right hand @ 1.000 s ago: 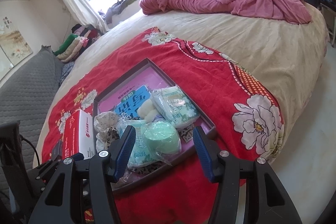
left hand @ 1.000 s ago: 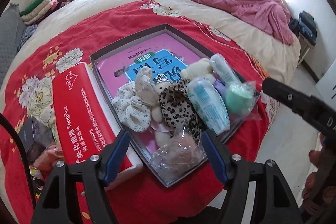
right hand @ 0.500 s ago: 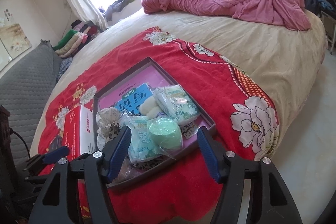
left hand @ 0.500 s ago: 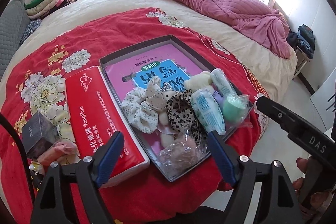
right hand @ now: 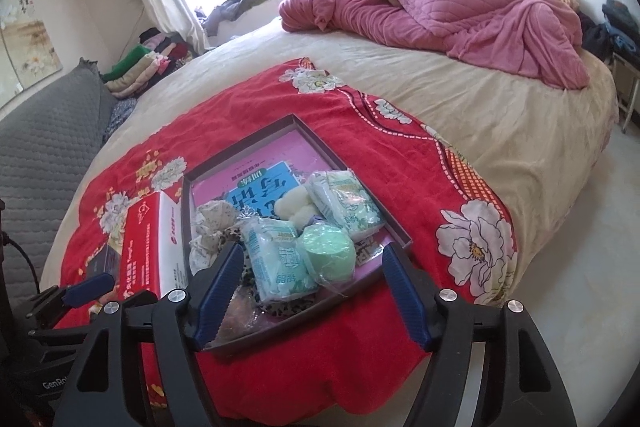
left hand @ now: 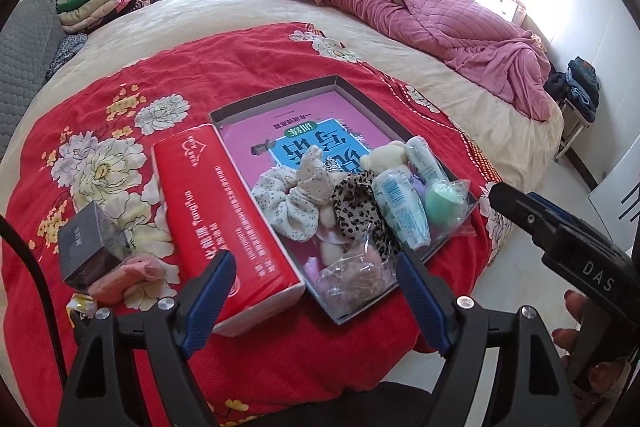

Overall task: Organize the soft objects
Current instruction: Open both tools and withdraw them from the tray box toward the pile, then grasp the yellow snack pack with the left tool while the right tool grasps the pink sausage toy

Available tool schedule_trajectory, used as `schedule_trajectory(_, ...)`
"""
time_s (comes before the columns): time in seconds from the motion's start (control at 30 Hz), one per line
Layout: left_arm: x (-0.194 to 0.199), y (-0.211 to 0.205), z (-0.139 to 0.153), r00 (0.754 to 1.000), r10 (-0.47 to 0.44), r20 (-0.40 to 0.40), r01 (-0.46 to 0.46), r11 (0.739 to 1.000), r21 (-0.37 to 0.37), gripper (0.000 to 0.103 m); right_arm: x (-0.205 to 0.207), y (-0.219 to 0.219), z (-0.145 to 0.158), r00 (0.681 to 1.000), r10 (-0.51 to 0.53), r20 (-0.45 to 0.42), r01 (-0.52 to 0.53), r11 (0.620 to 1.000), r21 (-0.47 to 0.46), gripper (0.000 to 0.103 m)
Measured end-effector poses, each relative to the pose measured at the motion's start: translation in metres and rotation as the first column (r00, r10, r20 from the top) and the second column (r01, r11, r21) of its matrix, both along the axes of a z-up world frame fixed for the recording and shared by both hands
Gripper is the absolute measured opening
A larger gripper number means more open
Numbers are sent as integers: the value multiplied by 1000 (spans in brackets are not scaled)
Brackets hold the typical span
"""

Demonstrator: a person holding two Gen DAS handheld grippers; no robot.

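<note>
A shallow grey tray [left hand: 280,95] lies on the red flowered blanket [left hand: 168,75]. On a pink book it holds a floral scrunchie [left hand: 288,203], a leopard scrunchie [left hand: 356,211], tissue packs [left hand: 400,207], a cream plush [left hand: 384,157], a bagged green roll [left hand: 442,199] and a clear bag [left hand: 352,275]. My left gripper [left hand: 316,287] hovers open over the tray's near corner, holding nothing. My right gripper [right hand: 312,267] hangs above the tissue pack [right hand: 276,259] and green roll [right hand: 328,251]. Its jaws are opening and its pads touch nothing.
A red tissue box [left hand: 224,207] lies against the tray's left side. Left of it sit a small dark box [left hand: 88,247] and a pink cloth [left hand: 124,275]. A pink quilt [left hand: 432,11] is bunched at the bed's far side. Floor shows to the right.
Both grippers have drawn back and upward from the tray, so more of the bed shows. Both sets of jaws stand wider. The things in the tray have not moved.
</note>
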State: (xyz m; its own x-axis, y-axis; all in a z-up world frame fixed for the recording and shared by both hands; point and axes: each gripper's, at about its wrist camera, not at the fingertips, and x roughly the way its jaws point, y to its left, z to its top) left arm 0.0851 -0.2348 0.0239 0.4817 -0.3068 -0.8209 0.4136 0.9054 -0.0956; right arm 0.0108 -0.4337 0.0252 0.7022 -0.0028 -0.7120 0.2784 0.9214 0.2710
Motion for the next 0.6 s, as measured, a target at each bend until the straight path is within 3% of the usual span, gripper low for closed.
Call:
schedule_trajectory(0.3,-11,33,12,999,42,21,-42,999,2,82,1,40,22,996,82,20,-81,995,-59,74)
schedule_trajectory(0.6,-21,102,12,989,147,8,-147,989,-16,82,11,110,41,970,239,37,-233,964,-128,74)
